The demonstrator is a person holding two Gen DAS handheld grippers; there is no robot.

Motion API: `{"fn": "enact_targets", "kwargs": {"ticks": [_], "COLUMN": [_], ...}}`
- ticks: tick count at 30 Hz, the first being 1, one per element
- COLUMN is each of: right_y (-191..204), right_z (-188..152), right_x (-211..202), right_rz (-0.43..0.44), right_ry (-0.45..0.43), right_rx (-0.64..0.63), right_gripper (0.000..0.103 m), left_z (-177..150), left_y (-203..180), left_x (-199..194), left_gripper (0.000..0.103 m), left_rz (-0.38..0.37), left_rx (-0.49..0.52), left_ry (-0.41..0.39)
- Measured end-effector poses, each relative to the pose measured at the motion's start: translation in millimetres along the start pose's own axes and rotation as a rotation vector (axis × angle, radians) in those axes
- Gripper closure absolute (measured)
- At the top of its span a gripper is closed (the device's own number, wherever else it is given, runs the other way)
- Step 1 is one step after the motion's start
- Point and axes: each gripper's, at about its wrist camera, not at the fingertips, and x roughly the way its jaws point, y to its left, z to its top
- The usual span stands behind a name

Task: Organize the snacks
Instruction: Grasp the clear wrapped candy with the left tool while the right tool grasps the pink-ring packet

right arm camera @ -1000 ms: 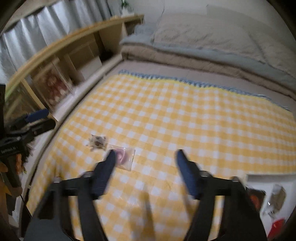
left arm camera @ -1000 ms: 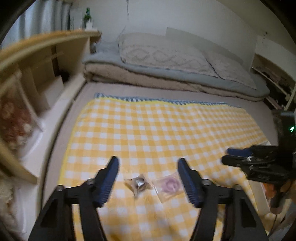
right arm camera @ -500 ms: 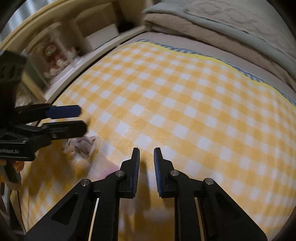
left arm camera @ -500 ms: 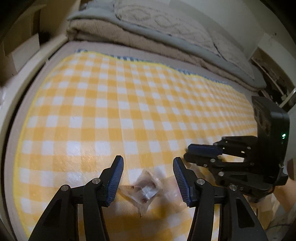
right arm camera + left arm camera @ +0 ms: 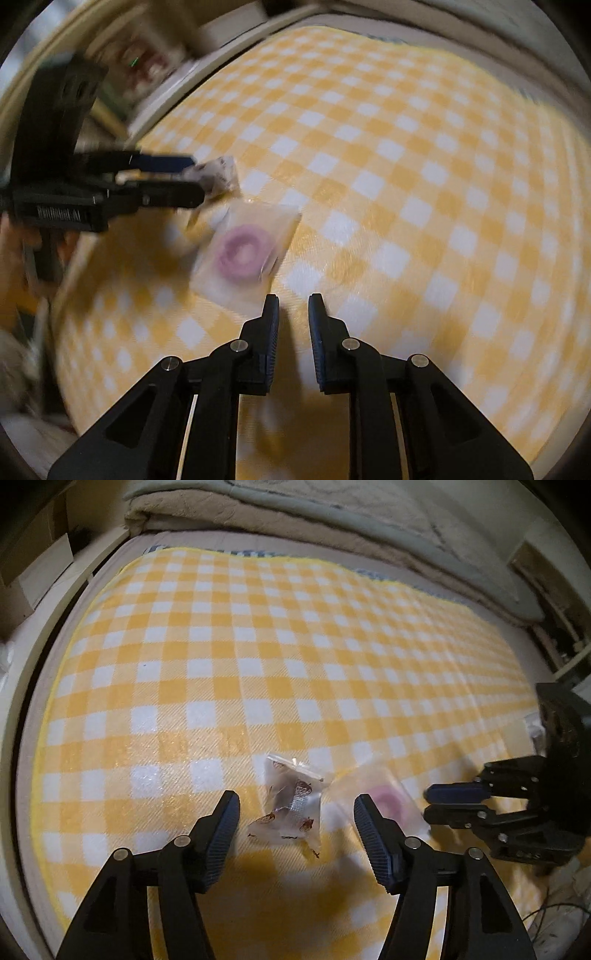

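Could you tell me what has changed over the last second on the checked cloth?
Both grippers dropped toward the snacks. The left gripper now straddles the strawberry-print packet, its fingers opening, not touching. The right gripper closed, empty, beside the pink ring packet. Both packets stayed put on the cloth.

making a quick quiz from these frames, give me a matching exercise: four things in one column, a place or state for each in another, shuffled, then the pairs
Things
1. left hand-held gripper
2. right hand-held gripper
3. strawberry-print snack packet
4. clear packet with pink ring

Places or states
A. lies on the yellow checked cloth, just ahead of the nearly shut fingertips
B. jaws nearly together, nothing between them
C. lies on the cloth between two open, widening fingers
D. jaws apart and opening, a packet between them, pads off it

Pairs: 1-D, 2-B, 3-C, 4-A
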Motion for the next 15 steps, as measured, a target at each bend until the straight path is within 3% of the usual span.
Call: {"fn": "enact_targets", "kwargs": {"ticks": [1,3,4,7,9,11,15], "right_y": [0,3,6,16,14,10,1], "right_z": [0,-2,-3,2,3,3,4], "right_x": [0,-2,-3,-6,-9,-9,-8], "right_rz": [0.007,0.021,0.023,-0.007,0.001,0.025,0.071], "right_ry": [-0.007,-0.023,-0.035,-0.064,-0.078,-0.083,-0.076], "right_rx": [0.031,0.078,0.084,0.086,0.142,0.215,0.354], "right_gripper": [0.083,0.065,0.062,0.059,0.052,0.047,0.046], "left_z": [3,10,11,19,19,13,14], "left_y": [-3,-13,-16,-29,-33,-36,-36], "left_x": [2,8,8,19,30,29,28], "left_gripper": [0.041,0.041,0.042,0.049,0.056,0.071,0.073], "left_rz": [0.014,0.032,0.037,0.073,0.100,0.120,0.116], "left_rx": [0.003,0.017,0.028,0.070,0.084,0.081,0.052], "left_ry": [0.014,0.041,0.048,0.079,0.101,0.096,0.026]}}
